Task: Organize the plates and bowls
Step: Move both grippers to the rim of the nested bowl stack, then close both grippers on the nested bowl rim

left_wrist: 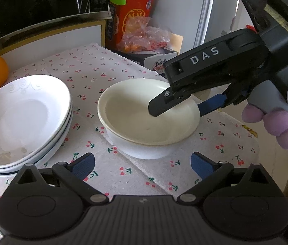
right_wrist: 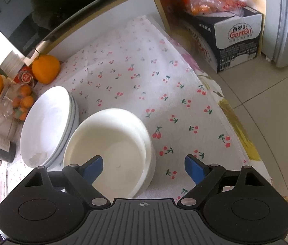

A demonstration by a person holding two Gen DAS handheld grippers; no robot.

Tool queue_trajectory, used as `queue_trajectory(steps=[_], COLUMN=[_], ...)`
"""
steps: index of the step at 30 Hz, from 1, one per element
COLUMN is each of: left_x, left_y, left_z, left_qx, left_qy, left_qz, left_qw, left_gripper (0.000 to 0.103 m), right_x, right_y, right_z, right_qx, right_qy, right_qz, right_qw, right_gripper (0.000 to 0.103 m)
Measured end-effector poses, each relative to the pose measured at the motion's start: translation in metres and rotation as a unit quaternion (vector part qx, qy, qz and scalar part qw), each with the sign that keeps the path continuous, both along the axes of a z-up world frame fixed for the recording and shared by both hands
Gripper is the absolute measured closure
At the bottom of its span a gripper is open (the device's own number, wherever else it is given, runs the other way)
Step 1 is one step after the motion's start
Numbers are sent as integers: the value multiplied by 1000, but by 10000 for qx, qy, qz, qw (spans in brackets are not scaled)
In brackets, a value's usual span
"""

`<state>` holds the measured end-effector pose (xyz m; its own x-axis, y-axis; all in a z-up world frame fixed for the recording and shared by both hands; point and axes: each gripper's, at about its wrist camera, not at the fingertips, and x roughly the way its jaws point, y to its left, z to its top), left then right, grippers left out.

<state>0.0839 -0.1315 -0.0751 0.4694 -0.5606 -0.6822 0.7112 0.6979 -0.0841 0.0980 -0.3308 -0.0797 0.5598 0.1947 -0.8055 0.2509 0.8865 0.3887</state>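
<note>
Two nested bowls point(left_wrist: 144, 126), a cream one inside a white one, stand mid-table on the cherry-print cloth point(left_wrist: 111, 73). To their left lies a stack of white plates point(left_wrist: 25, 118). My right gripper point(left_wrist: 177, 110) comes in from the right and straddles the bowls' right rim, one finger inside and the blue pad outside. In the right wrist view the bowls point(right_wrist: 107, 149) sit under the right gripper point(right_wrist: 144, 168), whose pads stand wide apart and clear of the wall. The plates point(right_wrist: 46, 126) are beside them. My left gripper point(left_wrist: 142, 164) hangs open just in front of the bowls, holding nothing.
Oranges point(right_wrist: 46, 68) and small fruit sit at the table's far left. A black appliance point(left_wrist: 41, 0) stands behind. A Ganten box point(right_wrist: 237, 40), a red carton point(left_wrist: 135, 10) and a plastic bag point(left_wrist: 144, 36) stand off the table's right edge. A purple-gloved hand point(left_wrist: 282, 122) holds the right gripper.
</note>
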Motion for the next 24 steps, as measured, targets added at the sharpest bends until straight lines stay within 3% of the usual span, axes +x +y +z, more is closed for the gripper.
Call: queue_trajectory(steps=[4,12,16,24], left_x=[5,11,11,13], left_y=[-2,-4,-4,-1], left_z=[0,1,2,5], left_qx=[-64,-183,-215,-211], left_qy=[94,290,345,385], left_qz=[-44,-74,-107,-69], left_qw=[9999,9994,9991,9990], left_gripper=[11,26,34,39], right_x=[1,4,4,3], right_y=[3,8,10,11], right_z=[1,0,1,4], right_qx=[-76,-91,-136,-241], right_qy=[-20,31,18,-43], right_qz=[26,127,177,180], right_qw=[10000,9999,9997,9995], right_gripper=[23,57,63,70])
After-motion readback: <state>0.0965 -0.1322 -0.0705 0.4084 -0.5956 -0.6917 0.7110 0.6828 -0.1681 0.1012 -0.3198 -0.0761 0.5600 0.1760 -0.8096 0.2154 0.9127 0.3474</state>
